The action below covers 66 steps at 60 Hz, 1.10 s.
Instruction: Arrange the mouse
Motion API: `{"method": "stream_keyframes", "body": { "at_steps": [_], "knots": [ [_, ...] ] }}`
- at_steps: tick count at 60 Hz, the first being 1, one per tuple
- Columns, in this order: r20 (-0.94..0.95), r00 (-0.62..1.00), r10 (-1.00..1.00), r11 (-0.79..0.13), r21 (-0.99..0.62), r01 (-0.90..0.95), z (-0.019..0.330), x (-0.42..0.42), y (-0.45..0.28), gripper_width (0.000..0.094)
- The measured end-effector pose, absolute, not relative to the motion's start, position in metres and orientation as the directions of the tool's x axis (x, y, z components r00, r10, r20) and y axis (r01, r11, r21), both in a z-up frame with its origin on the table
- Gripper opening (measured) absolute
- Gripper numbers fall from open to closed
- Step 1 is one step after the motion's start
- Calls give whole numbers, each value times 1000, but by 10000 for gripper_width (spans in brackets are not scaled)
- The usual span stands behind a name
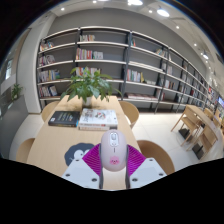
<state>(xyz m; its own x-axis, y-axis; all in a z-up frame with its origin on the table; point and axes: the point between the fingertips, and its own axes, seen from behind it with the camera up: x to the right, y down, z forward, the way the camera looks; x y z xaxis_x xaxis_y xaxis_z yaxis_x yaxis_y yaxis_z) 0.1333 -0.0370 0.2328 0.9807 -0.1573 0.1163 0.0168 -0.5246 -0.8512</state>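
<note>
Room: library-like space, long wall of shelving (110,60) with sparse rows of books, bright ceiling lights above.
Table: pale wooden table (50,140), smooth top, running away from the gripper toward the shelves; tan chairs (131,112) at its sides.
Plant: leafy green potted plant (88,87) at the far end of the table.
Books: dark book (64,118) and a lighter book (97,118) lying flat side by side, just before the plant.
Mouse pad: dark round-cornered pad (76,155) on the table, beside the fingers.
Gripper: gripper (113,160) with pink pads (94,160) closed against both flanks of the mouse.
Mouse: white mouse (113,152), smooth, rounded oval shell, small pinkish mark on top; long axis along the fingers, pointing away toward the books; I cannot tell whether it rests on the table.
</note>
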Motion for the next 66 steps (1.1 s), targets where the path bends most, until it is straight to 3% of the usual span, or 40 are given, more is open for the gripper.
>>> {"method": "stream_keyframes", "body": {
  "at_steps": [6, 11, 17, 24, 32, 35, 36, 37, 42, 52, 53, 56, 58, 66],
  "knots": [
    [119, 982, -150, -474, -880, 34, 260, 127, 24, 298],
    [88, 988, -126, -486, -874, 16, 242, 110, 74, 297],
    [26, 996, -88, -556, -831, -27, 179, 78, 103, 298],
    [21, 997, -70, -661, -750, -31, 74, 55, 108, 297],
    [46, 998, -42, -742, -670, 0, 7, 44, 89, 298],
    [51, 998, -30, -758, -653, 10, -8, 39, 79, 325],
    [51, 998, -27, -765, -644, 12, -13, 38, 76, 383],
    [56, 998, -29, -755, -656, 15, -13, 37, 76, 330],
    [51, 998, -39, -754, -657, 4, -15, 39, 78, 325],
    [36, 998, -47, -764, -646, -13, -12, 39, 75, 475],
    [35, 998, -49, -767, -641, -15, -12, 40, 74, 504],
    [48, 997, -60, -777, -629, -17, -7, 43, 72, 765],
    [60, 996, -65, -769, -639, -11, -1, 46, 76, 889],
    [91, 992, -90, -713, -701, 0, 60, 47, 71, 865]
  ]
}}
